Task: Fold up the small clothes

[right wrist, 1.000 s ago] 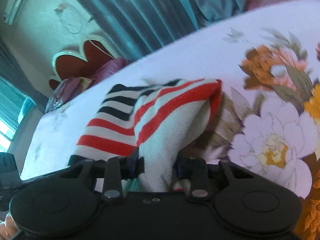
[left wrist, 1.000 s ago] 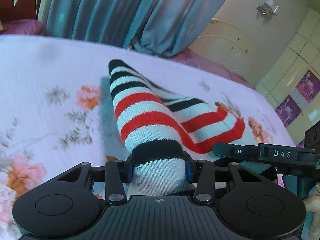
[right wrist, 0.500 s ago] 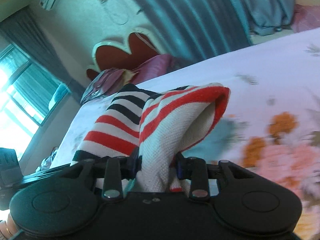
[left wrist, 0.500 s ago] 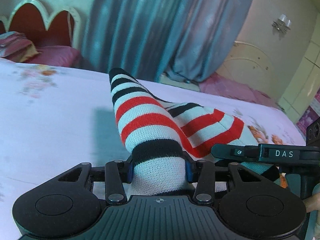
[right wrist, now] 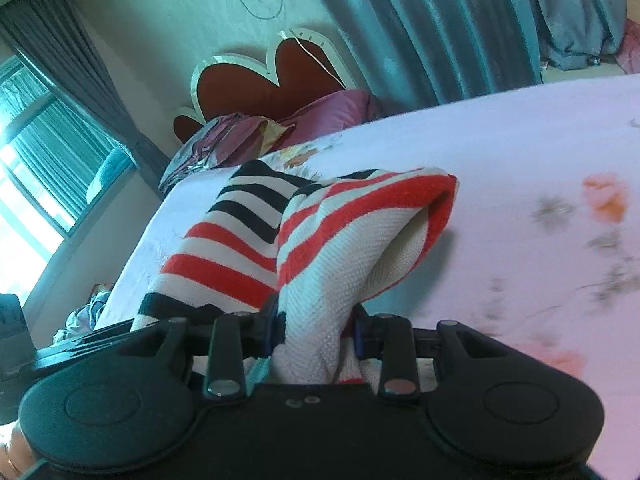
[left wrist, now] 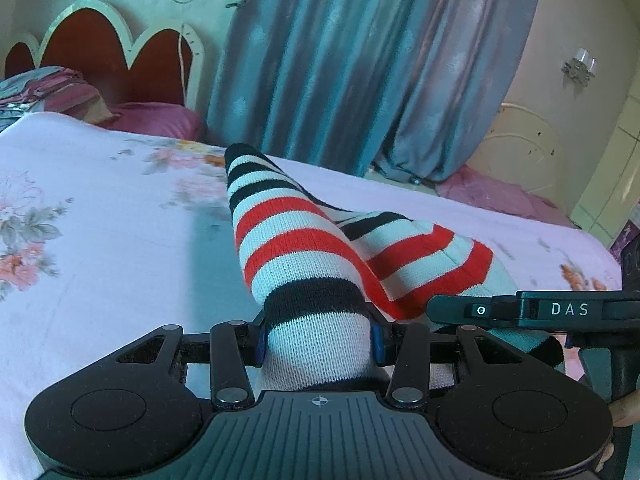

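Observation:
A small knitted garment (left wrist: 296, 248) with red, black and white stripes is held up over the floral bed sheet (left wrist: 100, 240). My left gripper (left wrist: 318, 340) is shut on its white and black edge. My right gripper (right wrist: 316, 332) is shut on another white edge of the same garment (right wrist: 320, 248), which drapes forward in a fold. The right gripper's body (left wrist: 560, 310) shows at the right of the left wrist view, close beside the left one. The garment's far end touches or hangs just above the sheet; I cannot tell which.
The bed's red scalloped headboard (left wrist: 100, 52) and purple pillows (left wrist: 152, 118) lie at the far left. Teal curtains (left wrist: 360, 60) hang behind the bed. A window (right wrist: 36, 152) is at the left in the right wrist view.
Both grippers have risen and tilted up with the garment still held; the views now show more wall, curtain and headboard and less sheet. The grips have not changed.

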`<action>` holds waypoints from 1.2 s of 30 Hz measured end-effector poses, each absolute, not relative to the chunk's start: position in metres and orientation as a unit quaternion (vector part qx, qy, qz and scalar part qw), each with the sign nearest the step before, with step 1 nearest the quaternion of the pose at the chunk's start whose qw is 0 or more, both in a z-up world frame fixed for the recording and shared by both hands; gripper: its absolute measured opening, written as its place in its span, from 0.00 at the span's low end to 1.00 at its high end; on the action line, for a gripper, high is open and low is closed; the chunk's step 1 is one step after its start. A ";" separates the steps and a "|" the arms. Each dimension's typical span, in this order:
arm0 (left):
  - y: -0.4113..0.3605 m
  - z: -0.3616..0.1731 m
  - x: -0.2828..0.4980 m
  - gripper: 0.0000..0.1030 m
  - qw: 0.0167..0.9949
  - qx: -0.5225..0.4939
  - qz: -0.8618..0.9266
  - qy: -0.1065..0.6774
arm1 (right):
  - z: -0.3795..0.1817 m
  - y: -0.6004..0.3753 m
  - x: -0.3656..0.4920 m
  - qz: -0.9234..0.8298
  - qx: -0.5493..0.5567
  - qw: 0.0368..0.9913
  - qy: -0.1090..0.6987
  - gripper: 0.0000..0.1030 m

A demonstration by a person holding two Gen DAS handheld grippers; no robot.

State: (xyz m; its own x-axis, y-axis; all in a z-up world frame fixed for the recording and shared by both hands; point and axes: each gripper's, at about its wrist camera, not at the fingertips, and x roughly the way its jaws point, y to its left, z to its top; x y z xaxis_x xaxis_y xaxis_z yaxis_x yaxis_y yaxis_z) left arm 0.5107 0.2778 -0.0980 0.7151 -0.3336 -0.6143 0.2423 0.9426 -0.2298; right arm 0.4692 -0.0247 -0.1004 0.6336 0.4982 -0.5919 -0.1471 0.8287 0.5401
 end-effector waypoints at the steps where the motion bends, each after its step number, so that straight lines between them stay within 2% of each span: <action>1: 0.285 -0.104 0.514 0.43 0.925 -0.061 -0.153 0.342 | -0.105 -0.018 0.472 0.182 0.226 0.874 0.389 0.32; 4: 0.301 -0.129 0.518 0.46 0.927 -0.048 -0.140 0.346 | -0.121 -0.002 0.479 0.176 0.215 0.870 0.407 0.32; 6: 0.310 -0.148 0.520 0.54 0.926 -0.051 -0.130 0.349 | -0.132 0.002 0.483 0.162 0.205 0.870 0.419 0.34; 8: 0.313 -0.155 0.517 0.69 0.931 -0.054 -0.118 0.340 | -0.138 -0.005 0.483 0.153 0.218 0.866 0.424 0.40; 13: 0.306 -0.147 0.510 0.72 0.939 -0.034 -0.102 0.326 | -0.136 -0.016 0.475 0.128 0.230 0.868 0.421 0.45; 18: 0.305 -0.127 0.494 0.72 0.950 -0.023 -0.110 0.293 | -0.126 -0.014 0.484 0.129 0.210 0.874 0.419 0.35; 20: 0.302 -0.123 0.491 0.72 0.953 -0.021 -0.113 0.282 | -0.119 -0.007 0.490 0.127 0.189 0.885 0.406 0.25; 23: 0.292 -0.129 0.500 0.72 0.949 -0.006 -0.105 0.298 | -0.117 0.005 0.499 0.116 0.145 0.898 0.399 0.16; 27: 0.283 -0.143 0.506 0.72 0.945 0.003 -0.089 0.315 | -0.132 0.015 0.514 0.095 0.075 0.906 0.406 0.16; 33: 0.285 -0.128 0.493 0.72 0.946 -0.016 -0.089 0.313 | -0.119 0.003 0.506 0.103 0.113 0.899 0.411 0.28; 34: 0.288 -0.125 0.487 0.72 0.947 -0.021 -0.091 0.309 | -0.112 -0.001 0.497 0.112 0.128 0.898 0.406 0.33; 35: 0.291 -0.123 0.482 0.72 0.947 -0.022 -0.091 0.306 | -0.105 -0.005 0.484 0.123 0.142 0.897 0.401 0.45; 36: 0.294 -0.121 0.475 0.72 0.948 -0.021 -0.091 0.304 | -0.101 -0.005 0.473 0.134 0.147 0.894 0.400 0.48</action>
